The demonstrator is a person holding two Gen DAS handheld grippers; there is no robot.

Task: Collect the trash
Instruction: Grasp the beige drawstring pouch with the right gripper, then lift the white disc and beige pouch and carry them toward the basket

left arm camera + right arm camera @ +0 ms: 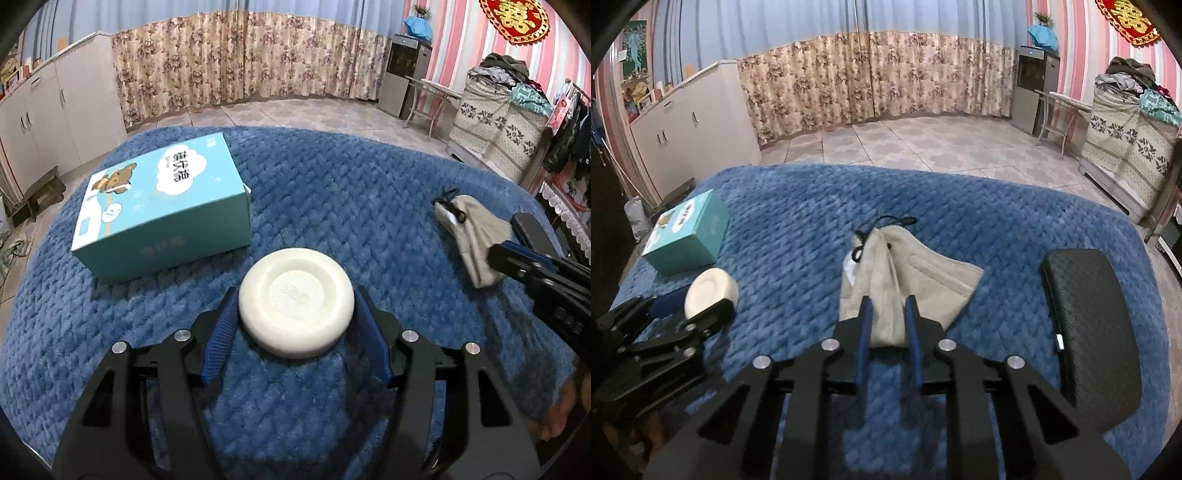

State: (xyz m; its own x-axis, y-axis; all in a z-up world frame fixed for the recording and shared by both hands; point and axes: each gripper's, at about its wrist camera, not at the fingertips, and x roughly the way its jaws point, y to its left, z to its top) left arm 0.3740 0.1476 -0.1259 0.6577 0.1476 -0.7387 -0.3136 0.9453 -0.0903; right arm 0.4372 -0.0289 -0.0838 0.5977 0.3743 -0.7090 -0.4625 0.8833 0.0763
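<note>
Left wrist view: a round white soap bar [295, 303] is clasped between the two blue pads of the left gripper [295, 295], one pad pressed to each side of it, low over the blue quilted blanket [351, 192] that covers the table. A teal box [162, 206] printed with a bear and a cloud is seen lying flat on the blanket just beyond and to the left of the soap, apart from it. At the right edge of this view the right gripper [496, 264] is seen with a beige face mask [469, 232] clenched in its tips.

From the right wrist view, the right gripper [889, 304] is shown closed to a narrow gap on the near end of the face mask [905, 280], the cloth bunched between the blue fingers [865, 332]. The rest of the mask is spread forward over the blanket [979, 214], with its black ear loop [894, 220] lying at the far end. A black textured case [1093, 328] is seen resting on the blanket to the right of the mask, apart from it. At far left the left gripper [698, 310] with the soap bar [711, 291] is visible, and the teal box [687, 234] beyond it.
</note>
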